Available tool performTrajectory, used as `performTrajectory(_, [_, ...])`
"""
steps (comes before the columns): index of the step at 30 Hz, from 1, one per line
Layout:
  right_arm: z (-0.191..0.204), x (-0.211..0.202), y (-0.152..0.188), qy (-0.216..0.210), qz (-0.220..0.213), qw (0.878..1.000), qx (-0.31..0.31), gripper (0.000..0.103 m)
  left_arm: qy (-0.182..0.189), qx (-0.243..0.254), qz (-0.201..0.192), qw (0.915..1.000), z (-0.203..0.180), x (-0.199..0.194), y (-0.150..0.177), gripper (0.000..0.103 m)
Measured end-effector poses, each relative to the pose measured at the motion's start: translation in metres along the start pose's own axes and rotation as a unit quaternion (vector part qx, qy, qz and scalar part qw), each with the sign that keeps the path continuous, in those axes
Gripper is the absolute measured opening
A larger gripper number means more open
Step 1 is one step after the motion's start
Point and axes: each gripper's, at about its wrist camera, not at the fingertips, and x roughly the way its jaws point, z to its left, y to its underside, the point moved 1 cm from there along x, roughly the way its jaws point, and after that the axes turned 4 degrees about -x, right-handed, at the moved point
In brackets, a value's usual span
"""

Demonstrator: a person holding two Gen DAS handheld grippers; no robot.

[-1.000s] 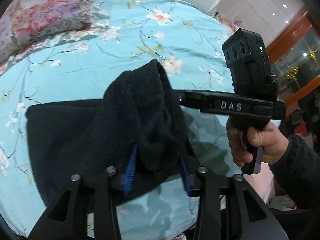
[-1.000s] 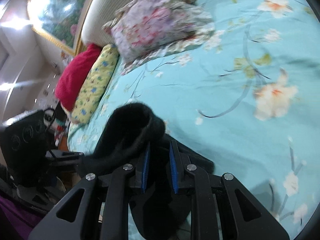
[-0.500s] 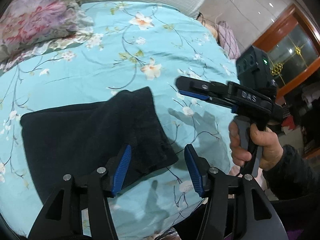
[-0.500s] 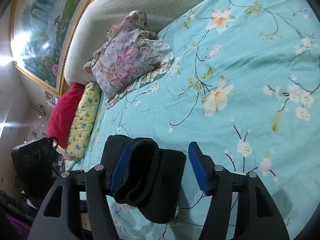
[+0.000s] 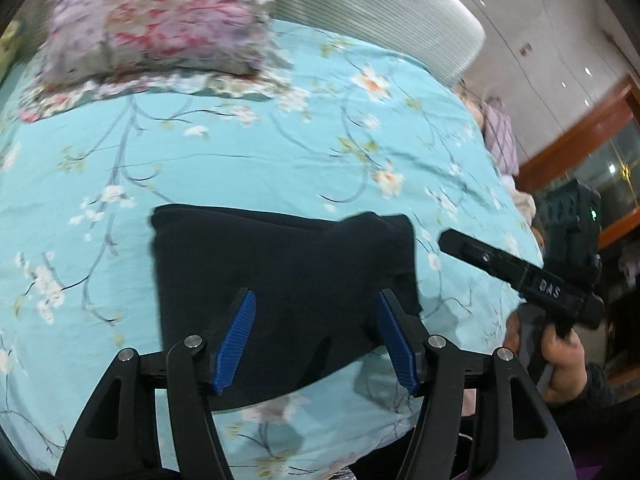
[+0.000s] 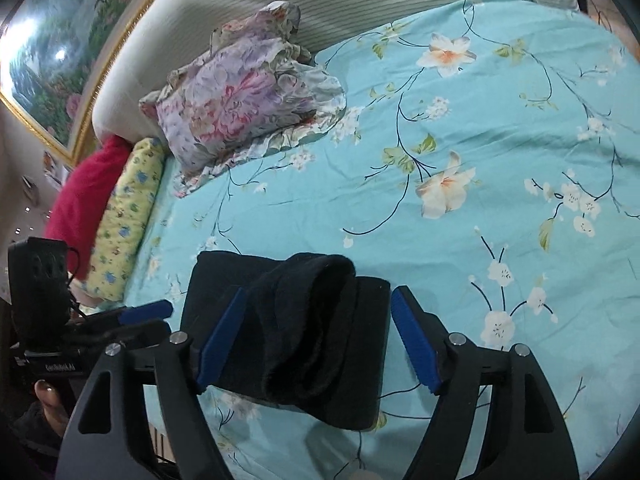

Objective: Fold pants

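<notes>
The black pants [image 5: 280,272] lie folded into a thick rectangle on the turquoise flowered bedsheet [image 5: 240,152], near the bed's front edge. In the right wrist view the pants [image 6: 304,332] show a rounded rolled fold on top. My left gripper [image 5: 316,340] is open and empty, just above the pants' near edge. My right gripper [image 6: 316,340] is open and empty, above the pants' right end. The right gripper also shows in the left wrist view [image 5: 520,272], off the pants' right side.
A floral pillow [image 6: 240,96] lies at the head of the bed against the padded headboard [image 6: 280,0]. A yellow pillow [image 6: 128,216] and a red one [image 6: 88,184] lie at the far left. A wooden cabinet [image 5: 580,152] stands beyond the bed's right side.
Both grippers opened and let go of the pants' folded end, which dropped flat onto the rest of the pants. Both grippers then drew back a little.
</notes>
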Motion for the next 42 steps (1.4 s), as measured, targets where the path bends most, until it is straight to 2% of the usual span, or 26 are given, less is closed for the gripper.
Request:
performTrajectory(8, [0.021,0.003,0.002,0.037,0.001,0.999,-0.005,0.076,-0.011,-0.033,-0.019,0.9992,0.03,-0.013,-0.002,0.068])
performTrajectory(10, [0.025,0.004,0.002,0.049,0.001,0.999,-0.004,0.08,-0.012,-0.042,-0.019,0.9989,0.037,-0.013,-0.002,0.07])
performTrajectory(14, [0.03,0.01,0.006,0.066,0.005,0.998,-0.002,0.083,-0.017,-0.057,-0.01,0.9982,0.049,-0.007,-0.003,0.072])
performTrajectory(22, [0.022,0.031,0.019,0.083,0.032,0.996,0.024,0.083,-0.023,-0.076,0.016,0.9967,0.068,0.013,-0.002,0.073])
performTrajectory(29, [0.004,0.044,0.031,0.069,0.055,0.994,0.067,0.083,-0.021,-0.093,0.036,0.9948,0.079,0.03,0.002,0.074])
performTrajectory(38, [-0.008,0.056,0.043,0.061,0.072,0.993,0.075,0.083,-0.025,-0.101,0.058,0.9929,0.083,0.049,0.002,0.075])
performTrajectory(42, [-0.023,0.059,0.049,0.036,0.078,0.99,0.113,0.083,-0.029,-0.101,0.069,0.992,0.085,0.058,0.002,0.077])
